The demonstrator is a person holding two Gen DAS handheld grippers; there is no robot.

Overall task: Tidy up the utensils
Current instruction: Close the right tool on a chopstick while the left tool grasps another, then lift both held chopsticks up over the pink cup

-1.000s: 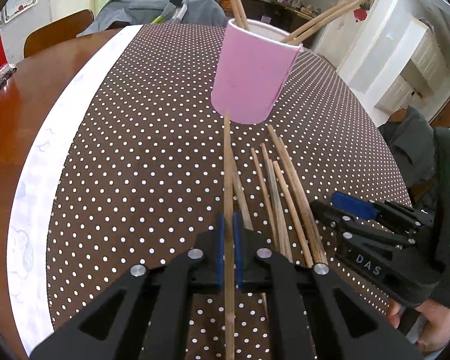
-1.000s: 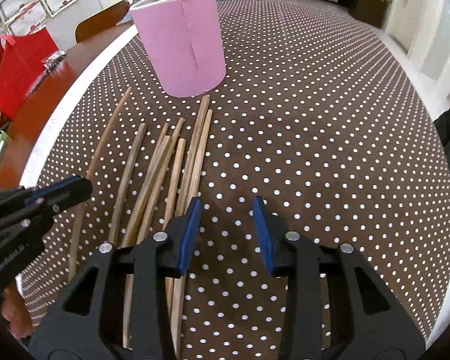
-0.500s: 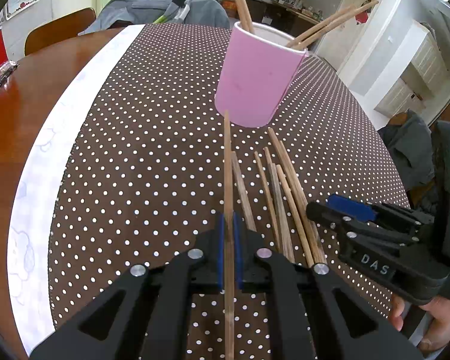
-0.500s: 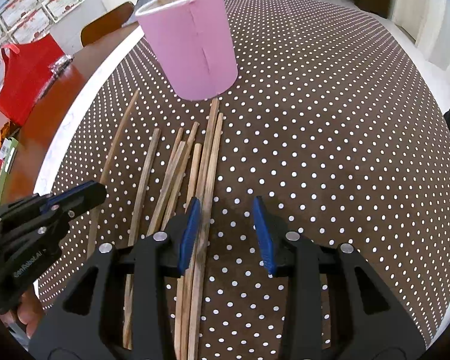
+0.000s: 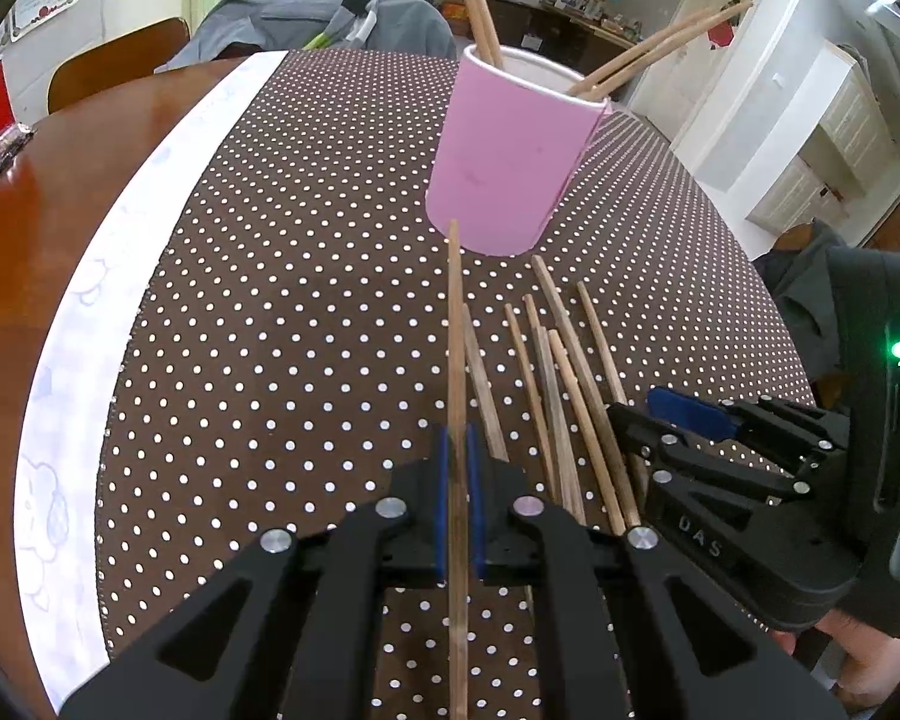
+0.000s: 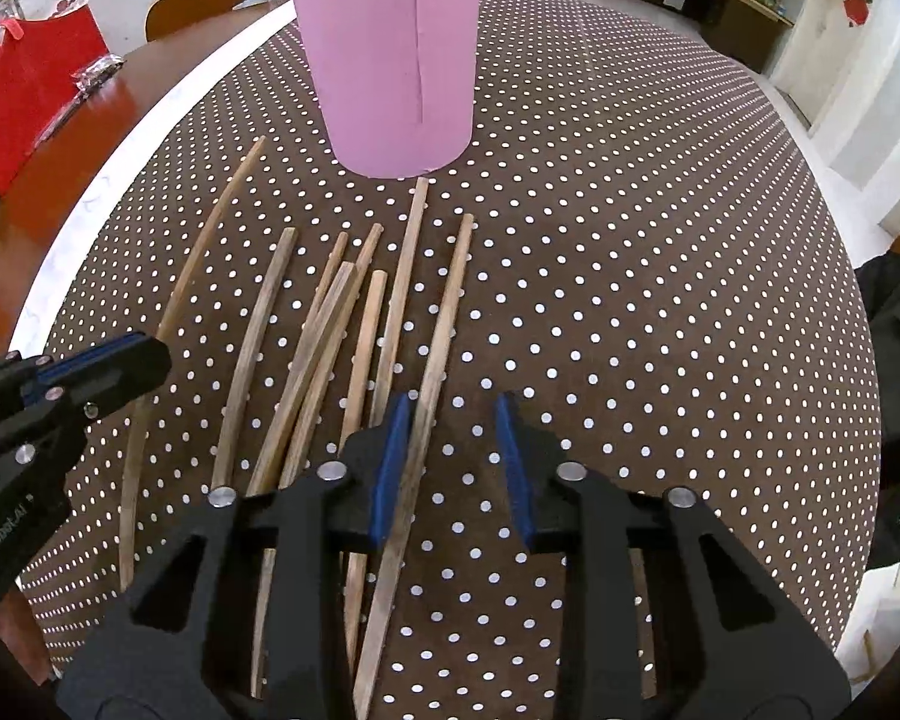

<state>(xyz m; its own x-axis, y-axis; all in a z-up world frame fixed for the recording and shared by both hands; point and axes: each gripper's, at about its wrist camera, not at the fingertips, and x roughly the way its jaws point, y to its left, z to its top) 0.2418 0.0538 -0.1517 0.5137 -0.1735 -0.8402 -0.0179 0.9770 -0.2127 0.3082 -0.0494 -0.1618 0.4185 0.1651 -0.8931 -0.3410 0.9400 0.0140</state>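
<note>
Wooden chopstick sits clamped between the left gripper fingers, pointing toward the pink cup. The right gripper fingers stand apart, straddling another chopstick.

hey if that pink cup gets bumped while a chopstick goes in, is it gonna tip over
Probably fairly easily. The pink cup looks like thin, light paper with a seam, and the chopsticks inside lean past its rim, raising its balance. Its wide base on the dotted cloth helps somewhat.

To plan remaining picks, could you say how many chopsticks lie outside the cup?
8: one chopstick in the shut left gripper, seven loose on the tablecloth, rightmost between the right gripper's open fingers.
</note>
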